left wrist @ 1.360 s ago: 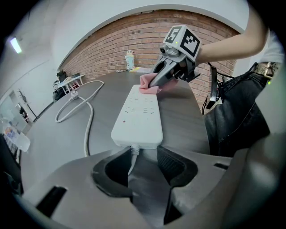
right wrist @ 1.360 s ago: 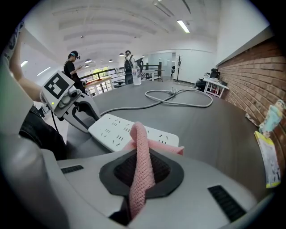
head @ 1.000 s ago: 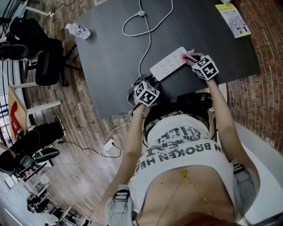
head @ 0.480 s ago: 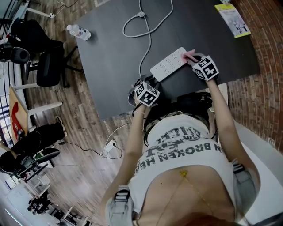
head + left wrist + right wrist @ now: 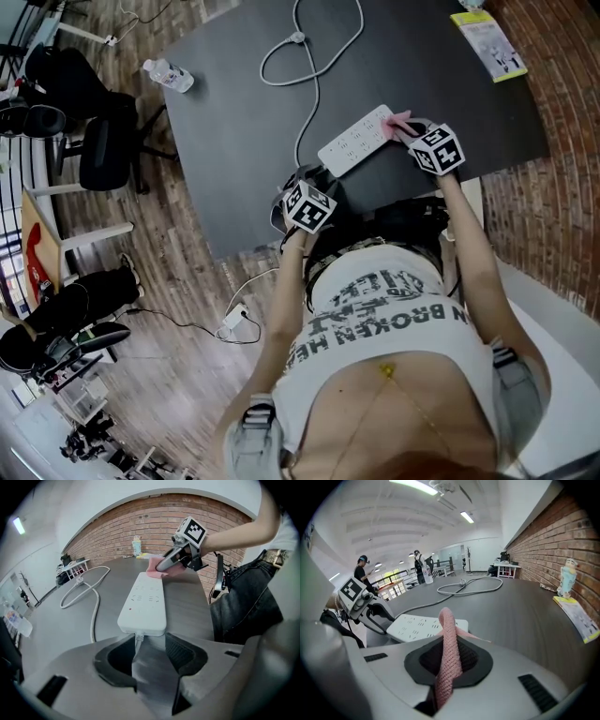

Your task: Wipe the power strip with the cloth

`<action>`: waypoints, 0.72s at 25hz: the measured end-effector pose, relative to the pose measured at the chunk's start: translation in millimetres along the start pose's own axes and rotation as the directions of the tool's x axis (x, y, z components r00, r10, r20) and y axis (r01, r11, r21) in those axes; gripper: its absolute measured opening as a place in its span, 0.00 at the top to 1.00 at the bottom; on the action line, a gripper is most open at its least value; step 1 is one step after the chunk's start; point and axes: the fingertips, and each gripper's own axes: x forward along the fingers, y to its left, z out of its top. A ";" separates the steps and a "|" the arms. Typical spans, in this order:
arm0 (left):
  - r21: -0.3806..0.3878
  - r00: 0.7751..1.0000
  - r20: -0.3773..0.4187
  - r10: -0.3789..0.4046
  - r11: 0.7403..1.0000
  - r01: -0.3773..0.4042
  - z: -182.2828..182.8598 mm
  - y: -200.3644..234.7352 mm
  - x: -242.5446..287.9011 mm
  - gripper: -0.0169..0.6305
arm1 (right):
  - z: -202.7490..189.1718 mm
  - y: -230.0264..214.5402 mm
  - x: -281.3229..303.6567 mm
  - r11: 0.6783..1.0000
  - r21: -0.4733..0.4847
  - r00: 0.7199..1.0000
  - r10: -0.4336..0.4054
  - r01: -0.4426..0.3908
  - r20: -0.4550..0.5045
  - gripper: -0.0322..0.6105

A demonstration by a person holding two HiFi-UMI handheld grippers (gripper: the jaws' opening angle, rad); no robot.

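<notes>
A white power strip (image 5: 356, 139) lies on the dark table (image 5: 234, 141), near its front edge. My right gripper (image 5: 408, 129) is shut on a pink cloth (image 5: 401, 120), which rests on the strip's far right end. In the right gripper view the cloth (image 5: 449, 644) stands pinched between the pads, with the strip (image 5: 419, 626) just beyond. My left gripper (image 5: 312, 178) sits at the strip's cord end. Its jaws stand open around the cord stub in the left gripper view (image 5: 151, 656), and the strip (image 5: 143, 603) lies just ahead.
The strip's white cord (image 5: 309, 56) loops across the middle of the table. A water bottle (image 5: 169, 75) lies at the far left corner, and a yellow leaflet (image 5: 487, 45) at the far right. An office chair (image 5: 103, 150) stands left of the table. The table's front edge is against the person's waist.
Both hands keep their places at the two ends of the strip. The right gripper's marker cube has rolled slightly, and the cloth stays on the strip's end.
</notes>
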 end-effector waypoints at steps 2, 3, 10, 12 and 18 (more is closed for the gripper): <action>-0.015 0.999 0.033 0.012 1.000 -0.011 6.5 0.6 -14.4 0.69 | 9.5 1.1 -10.5 1.000 0.015 0.999 0.004 -0.005 0.047 0.92; -0.019 0.998 0.050 0.023 1.000 -0.022 10.9 1.0 -22.7 0.69 | 14.3 2.1 -16.4 1.000 0.006 0.998 0.005 -0.006 0.065 0.92; -0.029 0.974 0.217 0.059 0.998 -0.054 63.8 -3.5 -69.4 0.70 | 56.7 24.3 -60.7 0.993 -0.118 0.984 0.020 0.001 0.178 0.92; -0.019 0.957 0.280 0.074 0.997 -0.071 82.5 -3.9 -81.3 0.86 | 72.0 33.3 -74.5 0.991 -0.134 0.975 0.012 0.018 0.222 0.92; -0.075 0.860 0.502 0.094 0.995 -0.066 141.5 -6.7 -128.3 0.96 | 113.4 75.4 -109.7 0.989 -0.144 0.920 0.033 0.026 0.391 0.92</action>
